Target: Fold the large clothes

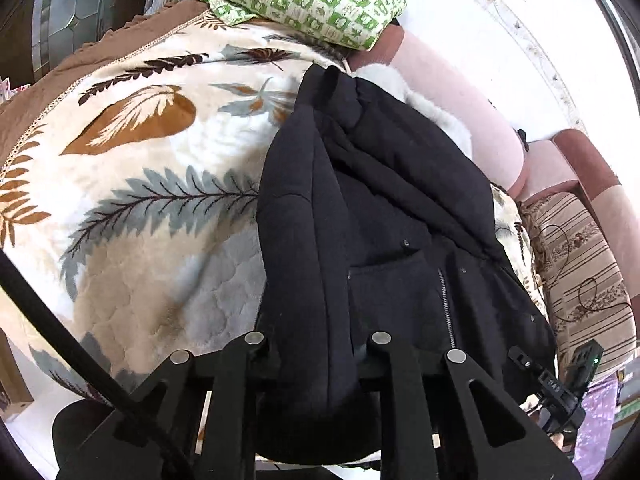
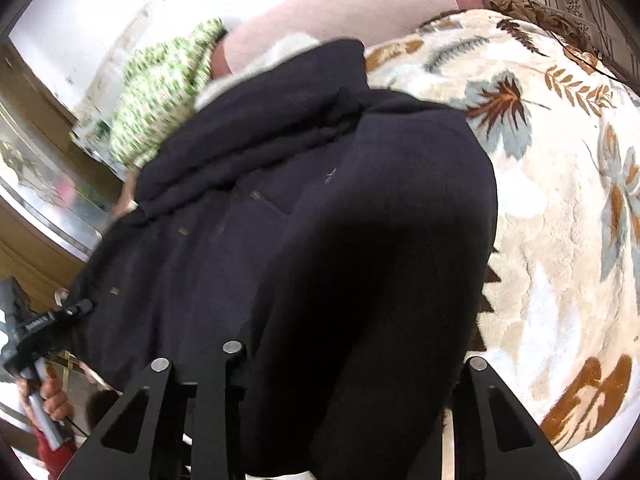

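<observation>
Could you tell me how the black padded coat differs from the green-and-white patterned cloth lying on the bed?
The black padded coat is plain and dark; the green-and-white patterned cloth is pale and checked with small leaf motifs. The coat lies spread lengthwise, running between each gripper's fingers; the cloth lies in a compact bundle at the far end, untouched. The coat shows a zip and snaps; the cloth shows none. Both lie on the leaf-print blanket.

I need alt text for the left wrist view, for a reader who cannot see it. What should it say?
A black coat with a zipper lies on a cream blanket printed with leaves, its near edge bunched between the fingers of the left gripper. Behind it lie a green-patterned cloth and a pink sofa back.
</observation>
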`<state>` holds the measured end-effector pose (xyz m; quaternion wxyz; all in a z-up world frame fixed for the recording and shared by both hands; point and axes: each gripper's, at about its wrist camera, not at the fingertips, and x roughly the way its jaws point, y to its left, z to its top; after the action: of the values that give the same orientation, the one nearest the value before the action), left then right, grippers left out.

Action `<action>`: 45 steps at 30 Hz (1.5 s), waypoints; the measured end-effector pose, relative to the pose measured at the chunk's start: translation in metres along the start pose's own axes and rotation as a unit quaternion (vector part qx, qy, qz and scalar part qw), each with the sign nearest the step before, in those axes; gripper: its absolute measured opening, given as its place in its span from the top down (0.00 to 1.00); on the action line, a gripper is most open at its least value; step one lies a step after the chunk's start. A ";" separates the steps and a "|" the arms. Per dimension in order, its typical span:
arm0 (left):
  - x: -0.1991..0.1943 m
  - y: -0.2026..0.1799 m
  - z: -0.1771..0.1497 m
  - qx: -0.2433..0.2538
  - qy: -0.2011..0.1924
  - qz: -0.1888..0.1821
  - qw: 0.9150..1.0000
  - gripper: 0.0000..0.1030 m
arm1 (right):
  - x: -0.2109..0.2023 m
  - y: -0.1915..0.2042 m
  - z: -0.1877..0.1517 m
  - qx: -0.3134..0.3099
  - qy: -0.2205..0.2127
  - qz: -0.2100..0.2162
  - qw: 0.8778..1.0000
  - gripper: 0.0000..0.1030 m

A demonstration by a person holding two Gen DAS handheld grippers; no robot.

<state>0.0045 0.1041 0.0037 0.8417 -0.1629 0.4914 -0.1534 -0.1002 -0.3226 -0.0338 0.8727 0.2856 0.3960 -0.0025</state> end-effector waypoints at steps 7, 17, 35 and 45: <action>-0.002 0.006 -0.011 -0.005 0.000 0.002 1.000 0.83 | -0.009 0.001 -0.001 0.008 -0.002 0.024 1.000 0.68; 0.001 0.008 -0.016 0.016 -0.014 0.018 1.000 0.41 | 0.003 -0.010 -0.009 0.014 0.008 0.011 1.000 0.65; 0.032 0.016 -0.011 0.028 0.023 0.017 0.999 0.80 | 0.012 0.003 -0.018 -0.012 0.014 -0.017 1.000 0.69; -0.001 -0.015 0.026 0.035 -0.040 -0.010 0.999 0.82 | -0.009 0.044 0.024 -0.047 -0.020 0.005 0.999 0.77</action>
<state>0.0249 0.0948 0.0229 0.8642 -0.1439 0.4501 -0.1725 -0.0797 -0.2998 0.0070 0.8928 0.2464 0.3768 0.0144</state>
